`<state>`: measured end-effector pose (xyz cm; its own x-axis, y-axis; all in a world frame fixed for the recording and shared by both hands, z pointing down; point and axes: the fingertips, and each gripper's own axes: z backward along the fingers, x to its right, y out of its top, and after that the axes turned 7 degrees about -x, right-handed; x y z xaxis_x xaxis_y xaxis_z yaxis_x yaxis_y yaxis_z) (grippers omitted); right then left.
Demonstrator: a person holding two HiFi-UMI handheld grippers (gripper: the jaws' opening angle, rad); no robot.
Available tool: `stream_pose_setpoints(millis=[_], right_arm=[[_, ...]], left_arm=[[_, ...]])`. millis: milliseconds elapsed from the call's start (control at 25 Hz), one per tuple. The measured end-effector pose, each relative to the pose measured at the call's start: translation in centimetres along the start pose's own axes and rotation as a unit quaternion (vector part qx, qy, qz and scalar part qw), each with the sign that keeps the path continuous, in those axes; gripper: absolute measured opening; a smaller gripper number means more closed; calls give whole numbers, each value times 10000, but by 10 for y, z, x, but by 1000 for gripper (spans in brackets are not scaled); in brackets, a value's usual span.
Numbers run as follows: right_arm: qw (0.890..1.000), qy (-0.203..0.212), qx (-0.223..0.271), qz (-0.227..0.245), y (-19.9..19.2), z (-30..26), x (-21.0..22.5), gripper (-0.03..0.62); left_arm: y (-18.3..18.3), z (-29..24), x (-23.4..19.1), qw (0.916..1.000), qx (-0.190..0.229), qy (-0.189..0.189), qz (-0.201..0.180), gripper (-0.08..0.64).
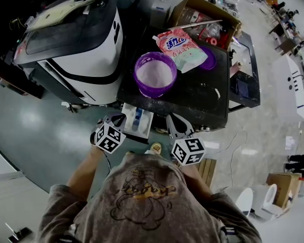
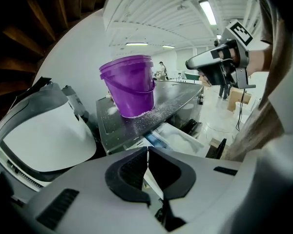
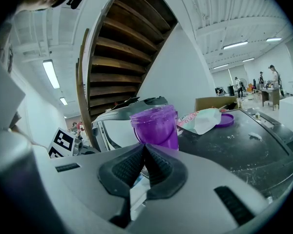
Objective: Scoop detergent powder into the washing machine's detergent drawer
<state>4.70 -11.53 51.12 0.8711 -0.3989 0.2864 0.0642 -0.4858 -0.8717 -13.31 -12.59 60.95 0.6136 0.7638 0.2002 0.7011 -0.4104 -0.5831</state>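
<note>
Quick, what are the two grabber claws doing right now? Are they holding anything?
Left gripper: closed, jaws touching, holding nothing.
Right gripper: closed, jaws touching, holding nothing.

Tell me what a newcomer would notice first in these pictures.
The purple bucket, open and holding white powder, sits on the dark washer top, with a pink-and-white detergent bag lying just behind it. Below the front edge the detergent drawer stands pulled out. The left gripper and right gripper are in front of it, both with jaws shut and empty.
</note>
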Motion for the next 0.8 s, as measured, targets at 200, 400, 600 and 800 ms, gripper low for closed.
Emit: stream_pose_setpoints(millis=[200,400,600,800], right_arm=[[10000,16,-22,5,-1,-2,-1,0],[10000,57,-30,13,-2,-3,-3,0],[10000,76,-40,14,-3,-3,-5,0],[10000,86,-43,19,-4,-3,-6,0]], left_arm=[[1,0,3,9990,-18,187,-399,23],[2,1,6,9970,-6,312,-714,23],[3,4,8,9937,34,437,-1031,23],[3,5,11,9909,0,488,-1251,23]])
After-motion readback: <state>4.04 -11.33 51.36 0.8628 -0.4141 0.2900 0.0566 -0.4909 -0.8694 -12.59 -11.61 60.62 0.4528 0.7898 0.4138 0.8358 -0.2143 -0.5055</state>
